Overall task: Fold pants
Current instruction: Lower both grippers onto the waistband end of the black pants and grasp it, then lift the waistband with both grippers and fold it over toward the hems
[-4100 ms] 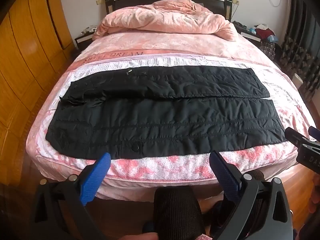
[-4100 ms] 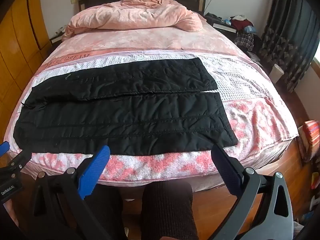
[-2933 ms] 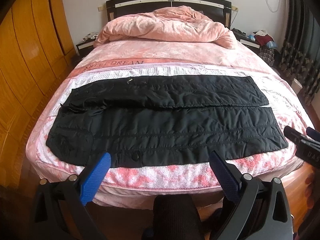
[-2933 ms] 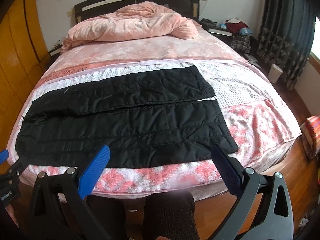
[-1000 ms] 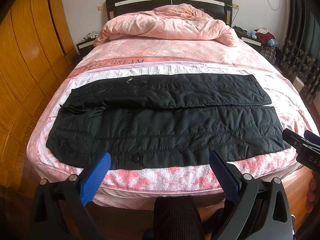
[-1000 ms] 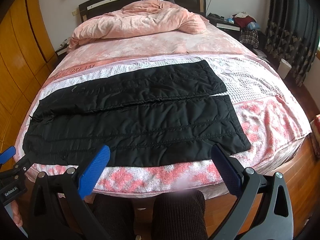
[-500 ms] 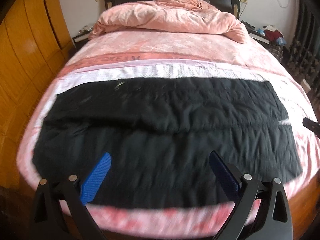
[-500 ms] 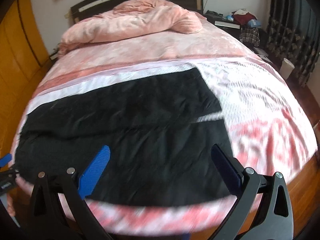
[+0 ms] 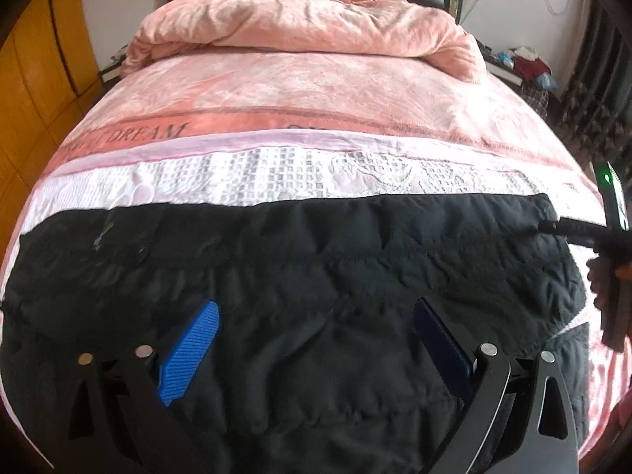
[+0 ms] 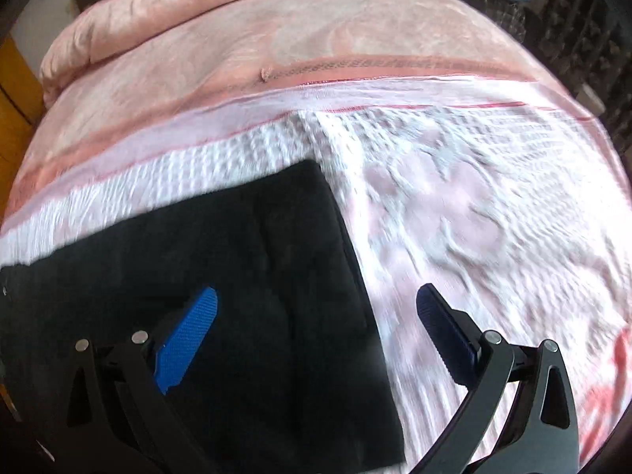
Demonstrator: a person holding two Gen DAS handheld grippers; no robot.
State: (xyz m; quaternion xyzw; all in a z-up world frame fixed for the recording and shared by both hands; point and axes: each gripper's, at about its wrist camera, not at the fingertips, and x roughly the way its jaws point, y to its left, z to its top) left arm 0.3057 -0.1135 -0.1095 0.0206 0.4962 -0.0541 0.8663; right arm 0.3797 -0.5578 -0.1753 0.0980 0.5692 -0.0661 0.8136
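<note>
Black quilted pants [image 9: 308, 276] lie flat across the bed, waist to the left and leg ends to the right. My left gripper [image 9: 316, 316] is open and empty, low over the middle of the pants. My right gripper [image 10: 316, 308] is open and empty, over the far leg's hem edge [image 10: 339, 237], one pad above the black cloth and the other above the white-pink towel [image 10: 454, 205]. The right gripper's finger also shows at the right edge of the left wrist view [image 9: 568, 231], next to the far leg's end.
A pink bedspread [image 9: 300, 91] covers the bed, with a bunched pink duvet [image 9: 308, 19] by the dark headboard. Orange wardrobe doors [image 9: 35, 71] stand to the left. A cluttered nightstand [image 9: 525, 63] and dark curtains [image 9: 600, 91] are on the right.
Both grippers have moved forward and down from the foot of the bed to just above the pants. The right gripper went toward the far leg's end. Both stay open.
</note>
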